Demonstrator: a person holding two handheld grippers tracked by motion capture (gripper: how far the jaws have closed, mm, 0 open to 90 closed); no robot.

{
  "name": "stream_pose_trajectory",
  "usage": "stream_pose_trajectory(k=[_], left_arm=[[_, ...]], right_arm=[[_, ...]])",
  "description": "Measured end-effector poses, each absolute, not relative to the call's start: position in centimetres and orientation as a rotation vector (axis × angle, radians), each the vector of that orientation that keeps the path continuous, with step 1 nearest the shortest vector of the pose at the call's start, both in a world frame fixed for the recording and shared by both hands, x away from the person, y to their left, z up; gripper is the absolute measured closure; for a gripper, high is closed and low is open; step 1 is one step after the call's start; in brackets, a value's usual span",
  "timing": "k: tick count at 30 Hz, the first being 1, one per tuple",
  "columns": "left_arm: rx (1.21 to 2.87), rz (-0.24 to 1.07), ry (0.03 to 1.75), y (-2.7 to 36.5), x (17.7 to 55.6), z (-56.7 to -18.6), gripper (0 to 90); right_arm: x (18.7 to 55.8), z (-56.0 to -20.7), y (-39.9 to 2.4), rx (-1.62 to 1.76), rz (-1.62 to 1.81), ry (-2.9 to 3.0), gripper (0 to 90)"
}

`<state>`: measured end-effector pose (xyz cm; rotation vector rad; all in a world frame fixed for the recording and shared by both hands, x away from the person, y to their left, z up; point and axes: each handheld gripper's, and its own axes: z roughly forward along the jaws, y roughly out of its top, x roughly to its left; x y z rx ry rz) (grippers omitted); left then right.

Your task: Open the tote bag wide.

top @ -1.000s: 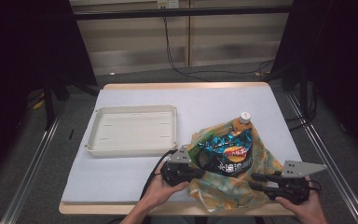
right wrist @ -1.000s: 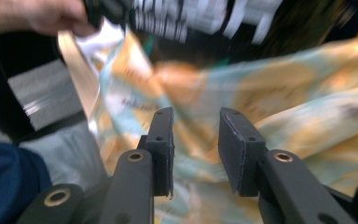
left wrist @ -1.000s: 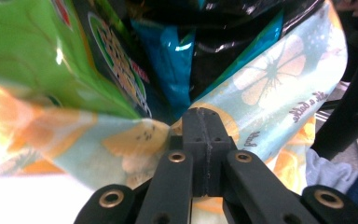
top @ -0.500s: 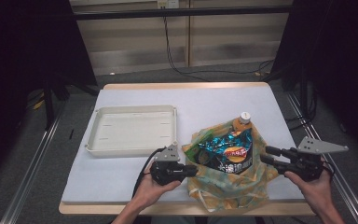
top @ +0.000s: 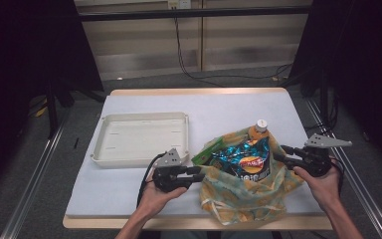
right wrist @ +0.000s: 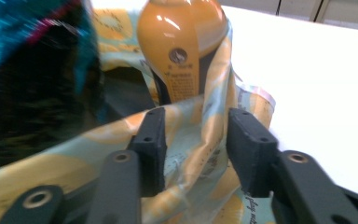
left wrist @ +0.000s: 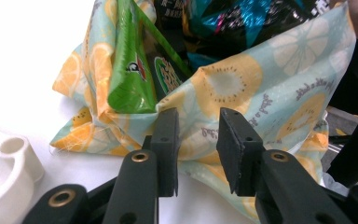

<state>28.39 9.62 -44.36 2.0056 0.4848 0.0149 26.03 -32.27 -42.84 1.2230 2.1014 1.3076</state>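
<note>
A cloth bag (top: 243, 199) printed with citrus slices lies at the table's near right. It holds a dark blue snack pack (top: 243, 159), a green pack (top: 206, 152) and an orange bottle (top: 259, 129) with a white cap. My left gripper (top: 199, 174) points at the bag's left edge. Its jaws have just been opening and stand apart in front of the cloth (left wrist: 242, 93), not pressing it. My right gripper (top: 278, 152) is at the bag's right edge below the bottle (right wrist: 182, 42). Its jaws have just been closing, with a fold of cloth (right wrist: 196, 140) loose between them.
A shallow white tray (top: 99, 149) sits left of the bag, and its corner (left wrist: 9, 154) lies close to my left gripper. The white table top (top: 219, 107) stretches behind the bag, with dark floor and rails around the table.
The left gripper let go of the bag's edge, opened and drew slightly left. The right hand moved away from the near edge, up to the bag's right side by the bottle.
</note>
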Motion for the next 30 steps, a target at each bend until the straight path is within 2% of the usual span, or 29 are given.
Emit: stream_pose_trajectory(k=[3, 8, 12, 22, 24, 26, 27, 30], left_arm=[[2.011, 0.004, 0.483, 9.4, 28.4, -44.7, 68.3], [2.043, 0.001, 0.459, 8.9, 28.2, -45.1, 68.1], [2.072, -0.020, 0.442, 8.2, 27.7, -45.6, 68.2], [2.127, -0.029, 0.407, 6.8, 27.1, -46.2, 68.3], [2.125, -0.028, 0.413, 6.9, 27.1, -46.1, 68.4], [2.125, -0.027, 0.414, 7.0, 27.0, -46.0, 68.9], [2.121, -0.032, 0.414, 7.1, 27.0, -46.0, 68.9], [2.077, -0.033, 0.421, 7.5, 26.9, -45.3, 70.5]], right_arm=[[26.3, -43.5, -32.1, 1.232, 1.292, 2.124, 69.0], [26.2, -43.9, -32.2, 1.225, 1.281, 2.148, 86.3], [26.0, -44.1, -32.4, 1.233, 1.271, 2.154, 90.0], [24.6, -44.9, -33.5, 1.274, 1.217, 2.155, 89.8], [24.4, -44.9, -33.5, 1.266, 1.228, 2.149, 86.2], [24.3, -44.7, -33.6, 1.258, 1.258, 2.133, 78.0], [24.3, -44.7, -33.6, 1.258, 1.258, 2.133, 78.0], [23.6, -43.7, -33.5, 1.234, 1.301, 2.091, 67.3]])
